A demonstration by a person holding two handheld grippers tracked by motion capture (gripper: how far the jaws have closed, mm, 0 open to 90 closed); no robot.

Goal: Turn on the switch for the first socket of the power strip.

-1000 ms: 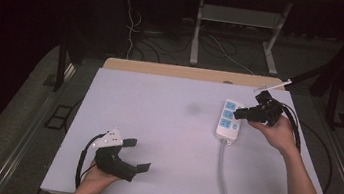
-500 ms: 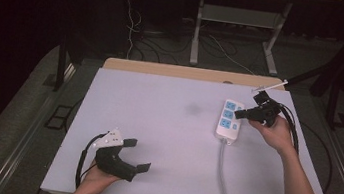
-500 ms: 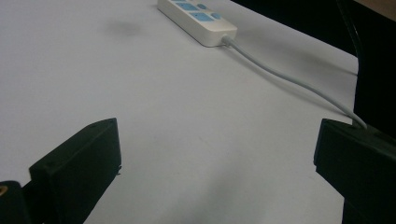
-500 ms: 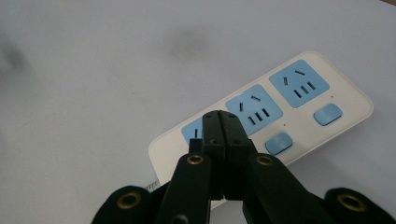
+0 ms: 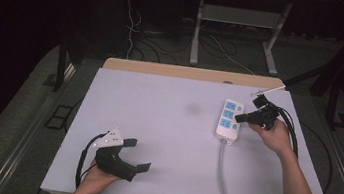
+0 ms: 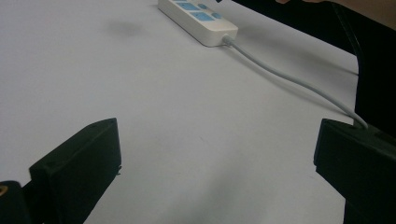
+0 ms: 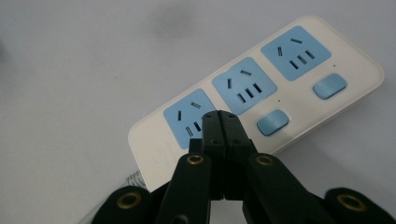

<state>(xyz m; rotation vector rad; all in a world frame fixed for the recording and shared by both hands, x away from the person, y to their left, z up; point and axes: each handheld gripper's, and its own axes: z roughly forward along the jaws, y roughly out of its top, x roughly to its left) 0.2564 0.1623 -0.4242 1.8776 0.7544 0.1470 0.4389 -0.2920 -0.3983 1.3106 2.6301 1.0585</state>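
- Table (image 5: 166, 126): pale, lavender-white work surface with a wooden strip along its far edge; it carries every item listed below.
- Power strip (image 5: 229, 119): white bar with three blue sockets and blue rocker switches, lying flat on the table toward its far right part, long axis running away from the person. In the left gripper view it lies at the top (image 6: 198, 21); in the right gripper view (image 7: 261, 93) two switches show beside the sockets.
- Cord (image 5: 222, 179): grey cable leaving the power strip's near end and running across the table to its near edge; also seen in the left gripper view (image 6: 289, 81).
- Left gripper (image 5: 139, 154): held low over the table's near left part, well apart from the power strip. Its two black jaws stand wide apart with bare table between them (image 6: 210, 172).
- Right gripper (image 5: 238, 118): held just beside the power strip's right side, tips over its top face. Its jaws are pressed together with nothing between them, their joined tip (image 7: 221, 116) over the socket nearest the cord end; whether the tip touches the socket cannot be told.
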